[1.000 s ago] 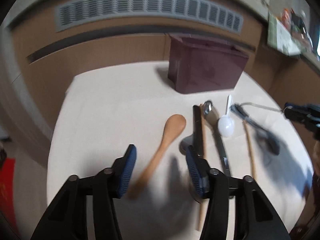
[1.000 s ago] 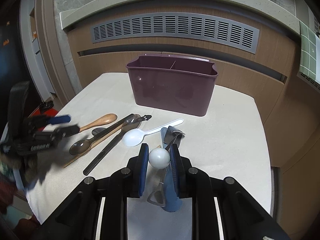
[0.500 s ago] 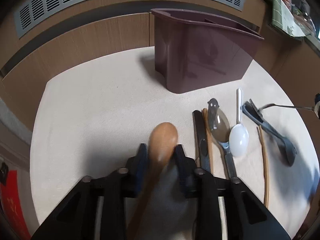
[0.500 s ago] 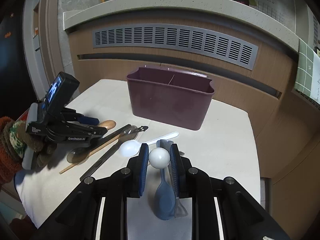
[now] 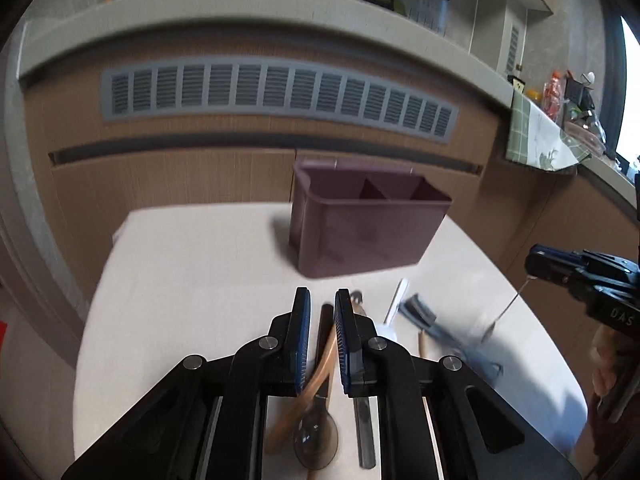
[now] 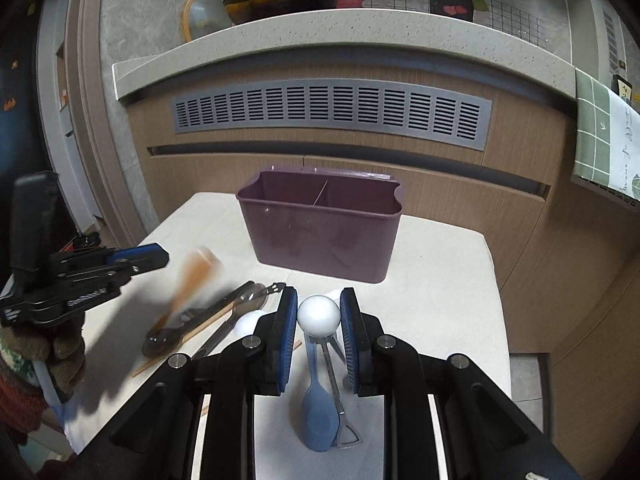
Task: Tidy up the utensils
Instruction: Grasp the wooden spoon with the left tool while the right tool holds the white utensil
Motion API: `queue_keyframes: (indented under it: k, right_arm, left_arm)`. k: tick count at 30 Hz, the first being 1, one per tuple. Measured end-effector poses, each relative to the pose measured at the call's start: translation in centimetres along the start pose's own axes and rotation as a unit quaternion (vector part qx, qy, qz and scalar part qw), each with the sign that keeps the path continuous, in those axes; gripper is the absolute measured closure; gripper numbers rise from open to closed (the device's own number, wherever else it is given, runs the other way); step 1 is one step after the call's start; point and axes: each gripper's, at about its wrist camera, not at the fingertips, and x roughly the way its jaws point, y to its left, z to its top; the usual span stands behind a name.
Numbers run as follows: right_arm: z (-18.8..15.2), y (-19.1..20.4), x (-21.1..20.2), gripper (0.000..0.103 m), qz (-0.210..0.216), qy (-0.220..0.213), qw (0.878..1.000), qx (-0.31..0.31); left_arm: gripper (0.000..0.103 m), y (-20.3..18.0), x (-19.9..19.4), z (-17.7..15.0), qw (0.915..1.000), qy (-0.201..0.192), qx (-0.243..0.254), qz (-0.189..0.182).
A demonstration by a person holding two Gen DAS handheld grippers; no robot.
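- left gripper [image 5: 322, 320] nearly closed, pads pinching the wooden spoon [image 5: 316, 376] by its handle; in the right wrist view the spoon [image 6: 192, 280] is a motion-blurred streak hanging off the gripper, above the table
- right gripper [image 6: 319, 312] narrowed onto a white ball end [image 6: 319, 315] of a thin metal utensil; the rod [image 5: 507, 308] hangs down from the gripper in the left wrist view
- near part of table [image 6: 440, 320]: blue spoon [image 6: 318, 420] lies under the right gripper, bowl toward camera, a metal piece [image 6: 346, 432] just beside it on the right
- left of that a loose row lying side by side: dark translucent spoon [image 6: 200, 324], thin wooden stick [image 6: 160, 360], white plastic spoon [image 6: 246, 322], some overlapping; exact contact hard to tell
- bare cloth between the utensil row and the bin, and more on the right side of the table out to its right edge
- left table edge sits near the left gripper's hand; room there is tight
- purple bin [image 6: 320, 236] stands upright at the far middle of the table, well apart from the utensils, near the far edge
- bin has a divider [image 6: 320, 198] making left and right compartments; nothing seen in the visible part of either, floor not visible
- beyond the table a wood-panel counter front with a grey vent grille [image 6: 332, 116], close behind the bin
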Motion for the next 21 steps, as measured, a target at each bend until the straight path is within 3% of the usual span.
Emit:
queue_keyframes:
  k: [4, 6, 7, 9, 10, 13, 19, 21]
  right_arm:
    - [0.1, 0.0, 0.2, 0.084, 0.000, 0.004, 1.000, -0.002]
    - [0.0, -0.1, 0.2, 0.084, 0.003, 0.006, 1.000, -0.004]
    - [-0.2, -0.3, 0.3, 0.084, 0.003, 0.008, 1.000, -0.003]
    - [-0.4, -0.5, 0.5, 0.084, 0.006, 0.014, 1.000, 0.002]
    - [-0.6, -0.7, 0.6, 0.084, 0.010, 0.017, 1.000, 0.005]
    - [-0.8, -0.7, 0.5, 0.084, 0.014, 0.014, 1.000, 0.006]
    - [-1.0, -0.9, 0.1, 0.084, 0.016, 0.014, 1.000, 0.004]
    - [-1.0, -1.1, 0.1, 0.084, 0.017, 0.014, 1.000, 0.009]
  left_arm:
    - [0.090, 0.3, 1.4, 0.0, 0.9996, 0.026, 0.001, -0.012]
    - [0.087, 0.5, 2.7, -0.2, 0.9981, 0.049, 0.009, -0.036]
    - [0.083, 0.3, 3.3, -0.5, 0.9968, 0.059, 0.022, -0.050]
    - [0.063, -0.6, 4.4, -1.3, 0.9908, 0.082, 0.068, -0.084]
    - [0.061, -1.0, 4.9, -1.5, 0.9883, 0.090, 0.084, -0.090]
    - [0.060, -1.5, 7.3, -2.3, 0.9821, 0.118, 0.127, -0.074]
    - [0.060, -1.5, 10.5, -2.9, 0.9710, 0.173, 0.150, -0.069]
    - [0.065, -1.8, 10.9, -2.7, 0.9713, 0.176, 0.146, -0.067]
